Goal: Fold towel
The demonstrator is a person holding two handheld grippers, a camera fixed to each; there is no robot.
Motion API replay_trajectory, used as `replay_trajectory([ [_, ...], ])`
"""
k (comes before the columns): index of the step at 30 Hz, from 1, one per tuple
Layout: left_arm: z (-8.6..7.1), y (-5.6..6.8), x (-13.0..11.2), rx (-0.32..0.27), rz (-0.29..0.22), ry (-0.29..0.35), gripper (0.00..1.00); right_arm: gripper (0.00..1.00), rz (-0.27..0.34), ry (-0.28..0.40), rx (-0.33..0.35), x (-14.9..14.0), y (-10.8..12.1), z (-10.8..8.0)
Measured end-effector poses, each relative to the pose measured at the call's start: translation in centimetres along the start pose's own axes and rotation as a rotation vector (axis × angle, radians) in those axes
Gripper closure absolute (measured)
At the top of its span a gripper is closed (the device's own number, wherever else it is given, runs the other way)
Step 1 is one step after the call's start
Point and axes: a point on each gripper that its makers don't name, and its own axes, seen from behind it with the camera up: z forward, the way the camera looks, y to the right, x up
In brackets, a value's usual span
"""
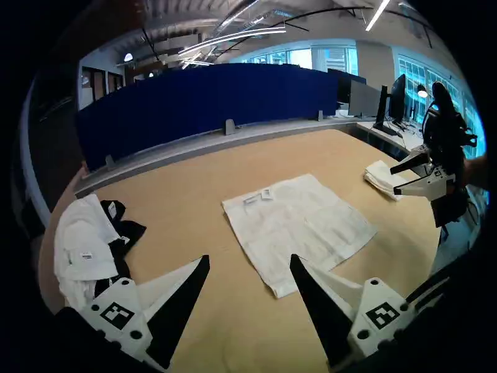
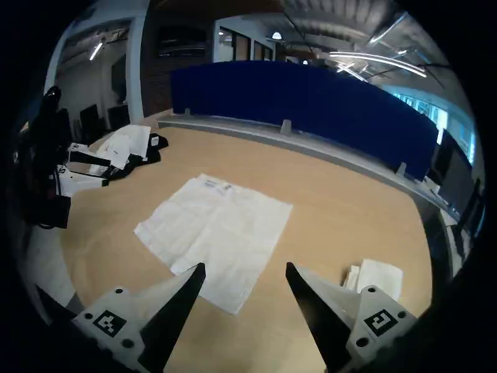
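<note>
The left tongs [image 1: 248, 257] and right tongs [image 2: 245, 265] hang wide open, empty, near the thin white cloth towel [image 1: 298, 224] spread flat on the tan wooden desk [image 1: 186, 205], probably limp and light, best pinched at its corners

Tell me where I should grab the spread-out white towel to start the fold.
Pinch the towel at the corner just ahead of the left gripper, coming in low from this near side. It lies spread flat, so only a free edge lets a finger slip under.
</note>
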Motion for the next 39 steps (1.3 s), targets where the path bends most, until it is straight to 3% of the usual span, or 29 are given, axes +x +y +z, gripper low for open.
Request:
replay_trajectory([
  [6, 2.1, 1.1, -3.0, -0.035, 0.019, -0.066, 0.04, 0.00, -0.008, -0.049, 0.014, -2.7, -0.3, 1.7],
  [12, 3.1, 1.7, -5.1, -0.065, 0.034, -0.125, 0.04, 0.00, -0.025, -0.105, 0.024, -5.2, -0.5, 2.7],
  [21, 3.7, 2.3, -6.4, -0.101, 0.039, -0.171, 0.04, 0.00, -0.035, -0.153, 0.037, -7.0, -0.6, 3.6],
  [30, 4.6, 3.8, -8.0, -0.137, 0.071, -0.218, 0.04, 0.00, -0.044, -0.194, 0.049, -8.8, -0.9, 4.5],
  [39, 5.7, 4.2, -9.2, -0.147, 0.089, -0.248, 0.05, 0.12, -0.035, -0.220, 0.071, -9.9, -1.4, 5.1],
])
